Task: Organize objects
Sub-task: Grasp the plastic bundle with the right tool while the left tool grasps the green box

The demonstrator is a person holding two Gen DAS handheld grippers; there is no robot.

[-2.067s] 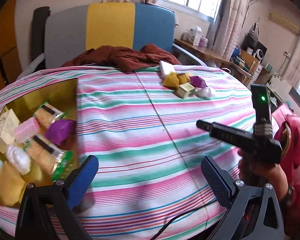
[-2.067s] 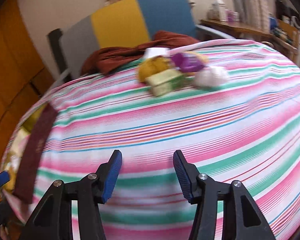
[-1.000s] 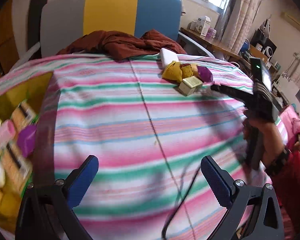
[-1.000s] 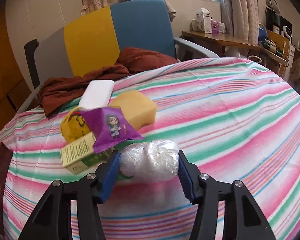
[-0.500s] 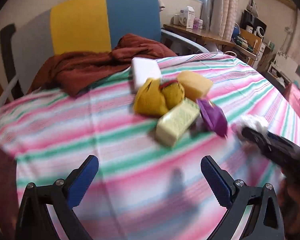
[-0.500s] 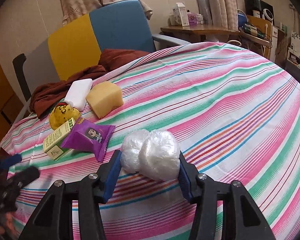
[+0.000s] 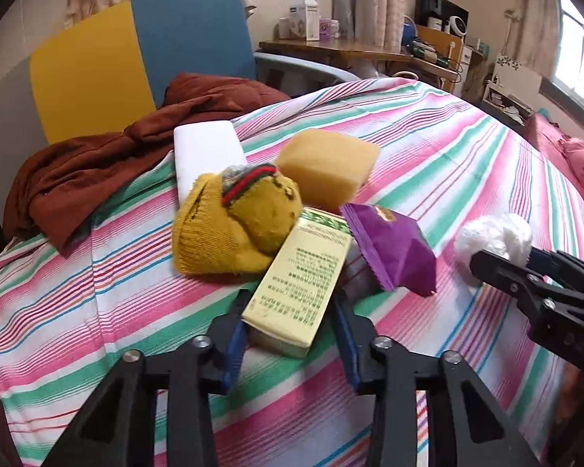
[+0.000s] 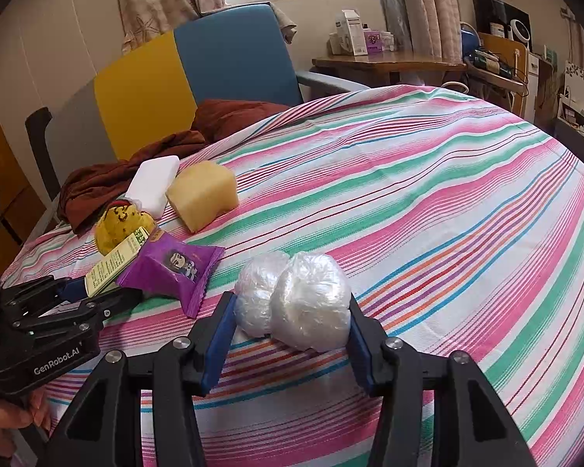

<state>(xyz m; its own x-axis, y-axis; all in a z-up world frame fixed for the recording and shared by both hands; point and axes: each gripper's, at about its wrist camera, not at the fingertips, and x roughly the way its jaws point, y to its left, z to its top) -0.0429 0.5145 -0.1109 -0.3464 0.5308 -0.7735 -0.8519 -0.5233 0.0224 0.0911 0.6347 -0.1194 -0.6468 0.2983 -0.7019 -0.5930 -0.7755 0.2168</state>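
A small pile lies on the striped tablecloth (image 7: 447, 148): a pale green box (image 7: 299, 284), a yellow knit sock (image 7: 233, 225), a yellow sponge (image 7: 327, 167), a white block (image 7: 208, 151) and a purple snack packet (image 7: 389, 249). My left gripper (image 7: 290, 311) is shut on the near end of the box, a blue pad against each side. In the right wrist view the left gripper (image 8: 101, 288) shows at the left edge, on the box (image 8: 116, 260). My right gripper (image 8: 292, 303) is shut on a white plastic-wrapped bundle (image 8: 303, 295) that rests on the cloth, to the right of the purple packet (image 8: 175, 264).
A brown cloth (image 7: 97, 167) is bunched at the table's far left edge, in front of a grey, yellow and blue chair (image 7: 144, 46). A wooden desk (image 8: 408, 62) with boxes stands beyond. The cloth right of the bundle is bare stripes.
My left gripper has travelled from the tray side to the pile and shut on the green box. My right gripper has kept its hold on the white bundle and hardly moved.
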